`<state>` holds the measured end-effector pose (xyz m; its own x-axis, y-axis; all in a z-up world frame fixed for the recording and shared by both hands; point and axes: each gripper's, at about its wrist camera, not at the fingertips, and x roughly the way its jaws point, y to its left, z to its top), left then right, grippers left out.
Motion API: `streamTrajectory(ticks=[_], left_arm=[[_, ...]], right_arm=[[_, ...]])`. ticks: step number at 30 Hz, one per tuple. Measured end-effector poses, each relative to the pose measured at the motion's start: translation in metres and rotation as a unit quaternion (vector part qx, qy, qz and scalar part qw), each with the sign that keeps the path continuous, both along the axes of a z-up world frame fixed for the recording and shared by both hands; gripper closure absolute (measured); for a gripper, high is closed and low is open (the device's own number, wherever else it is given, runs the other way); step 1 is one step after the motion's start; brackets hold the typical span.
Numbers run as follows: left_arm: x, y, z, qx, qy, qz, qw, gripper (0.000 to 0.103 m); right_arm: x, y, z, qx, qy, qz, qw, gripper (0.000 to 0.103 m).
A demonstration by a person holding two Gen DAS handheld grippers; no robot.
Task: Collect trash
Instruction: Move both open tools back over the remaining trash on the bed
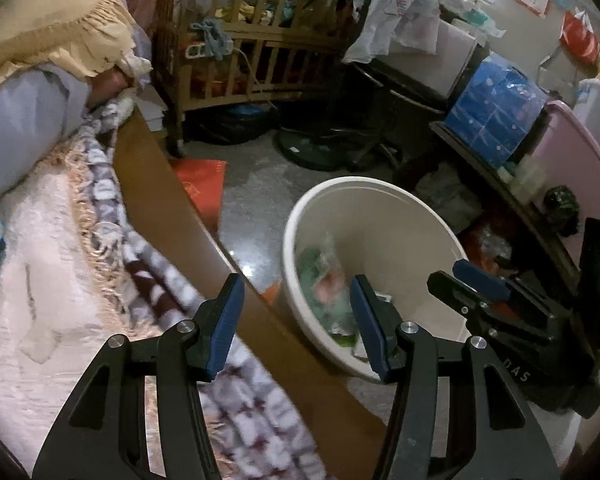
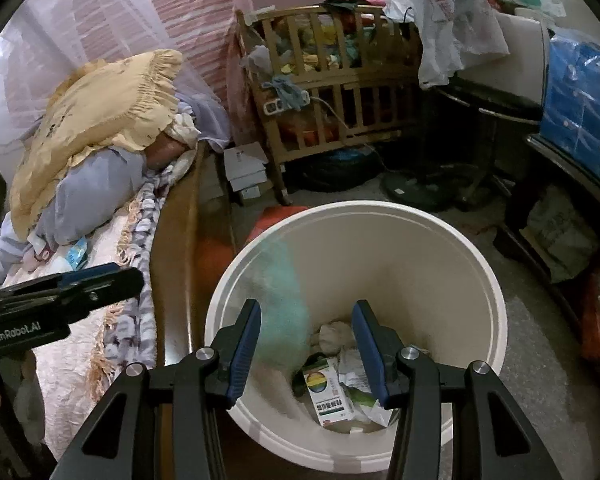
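Jaws of both grippers gape above bin [image 2: 440,240]; "GenRobot.AI" on left gripper [image 2: 136,276]

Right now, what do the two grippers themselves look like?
Both match: the left gripper and right gripper have black angular linkage arms with silver pivot pins and blue ribbed fingers. The left one's body carries white "GenRobot.AI" lettering; the right's shows a green light.

Wooden crib [image 2: 332,92] (cluttered), yellow pillow [image 2: 100,120].
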<state>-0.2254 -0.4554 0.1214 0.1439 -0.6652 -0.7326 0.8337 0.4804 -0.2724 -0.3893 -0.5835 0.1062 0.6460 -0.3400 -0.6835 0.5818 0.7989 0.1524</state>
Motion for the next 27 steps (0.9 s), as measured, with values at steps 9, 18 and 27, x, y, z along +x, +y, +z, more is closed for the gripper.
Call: streamTrajectory(ticks=[9,18,27], left_arm=[[-0.004,0.008,0.005,0.010,-0.018,0.013,0.9997,0.049],[0.003,0.056,0.017,0.023,-0.086,0.049,0.9949,0.049],[0.031,0.122,0.025,0.030,-0.114,0.115,0.9863,0.049]], right_arm=[[-0.003,-0.008,-0.001,0.013,-0.001,-0.006,1.000,0.056],[0.016,0.025,-0.001,0.013,-0.009,0.043,0.999,0.041],[0.053,0.084,0.012,0.002,-0.019,0.105,0.994,0.040]])
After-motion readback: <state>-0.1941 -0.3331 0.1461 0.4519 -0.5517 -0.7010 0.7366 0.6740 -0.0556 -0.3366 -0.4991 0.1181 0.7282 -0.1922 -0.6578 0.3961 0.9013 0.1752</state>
